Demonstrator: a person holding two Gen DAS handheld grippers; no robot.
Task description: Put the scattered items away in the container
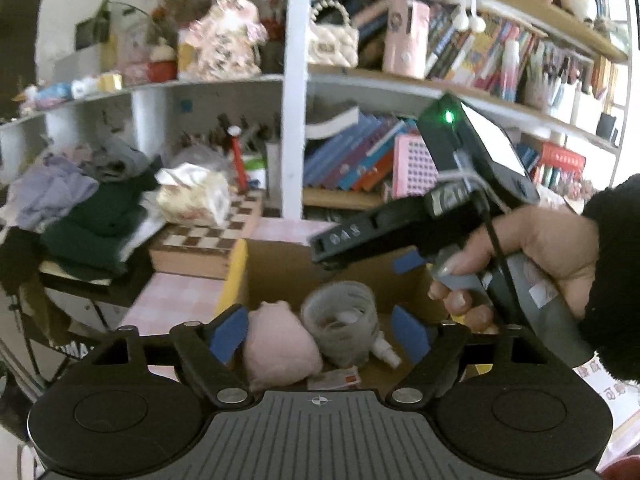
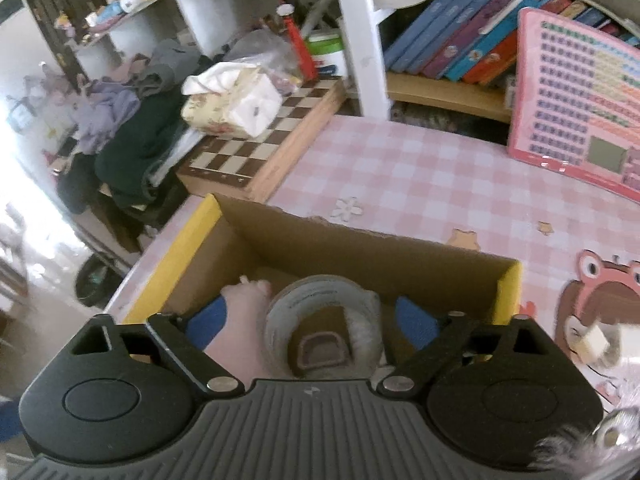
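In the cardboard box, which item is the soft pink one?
The pink plush toy, at the left of the cardboard box. Beside it the tape roll is grey, the small spray bottle white.

An open brown cardboard box point(image 2: 360, 256) with yellow edges sits low in the frame's centre. Inside lie a pink plush toy point(image 1: 280, 340), a clear tape roll point(image 2: 324, 320), and possibly a small white bottle point(image 1: 386, 350).

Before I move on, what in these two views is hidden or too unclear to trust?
- Near part of the cardboard box: hidden in both views by each camera's own tool body.
- Pink plush: lower part hidden, left view.
- Small spray bottle: half behind the tape roll.
- Flat packet: blurred, print unreadable.
- Table's right edge, right view: blurred objects, unidentifiable.
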